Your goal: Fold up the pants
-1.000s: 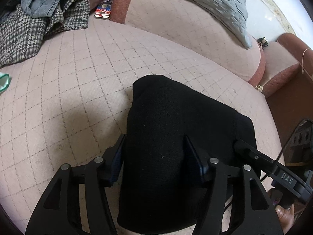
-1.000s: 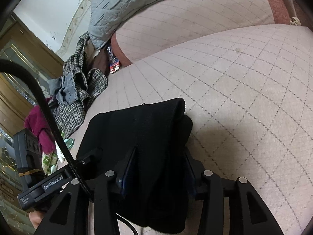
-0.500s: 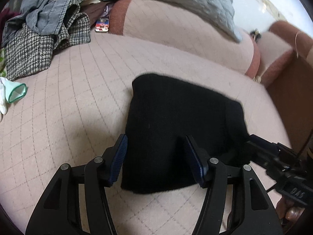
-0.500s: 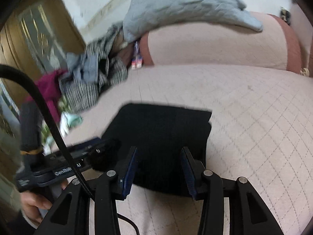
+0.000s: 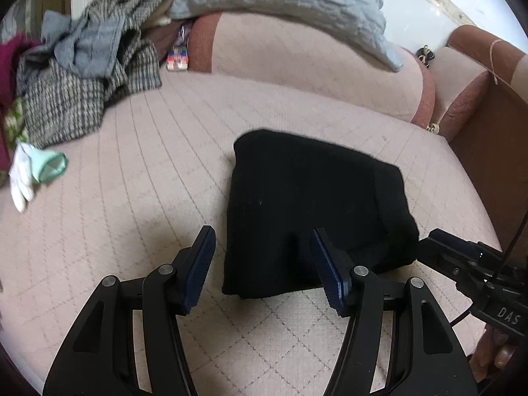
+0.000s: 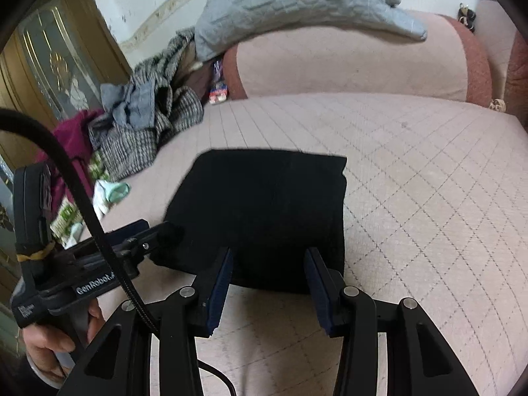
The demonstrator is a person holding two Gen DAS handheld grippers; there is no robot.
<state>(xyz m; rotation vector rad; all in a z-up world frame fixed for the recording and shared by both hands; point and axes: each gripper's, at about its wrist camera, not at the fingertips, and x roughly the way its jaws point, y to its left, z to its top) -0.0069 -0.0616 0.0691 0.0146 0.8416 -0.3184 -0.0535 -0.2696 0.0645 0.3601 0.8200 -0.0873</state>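
Observation:
The black pants (image 5: pixel 310 204) lie folded into a compact rectangle on the pink quilted sofa seat (image 5: pixel 148 217); they also show in the right wrist view (image 6: pixel 267 211). My left gripper (image 5: pixel 262 257) is open and empty, held just above the near edge of the pants. My right gripper (image 6: pixel 269 272) is open and empty, above the same bundle's near edge. The right gripper's body shows at the lower right of the left wrist view (image 5: pixel 475 270), and the left gripper shows at the left of the right wrist view (image 6: pixel 99 257).
A pile of checked and grey clothes (image 5: pixel 82 76) lies at the back left of the seat. A grey quilted blanket (image 5: pixel 290 3) drapes the backrest. A white and green sock (image 5: pixel 36 171) lies at the left. The sofa armrest (image 5: pixel 475 76) stands at the right.
Both grippers have pulled back and up from the pants. The folded bundle now lies further from both cameras, and more of the seat shows in front of it.

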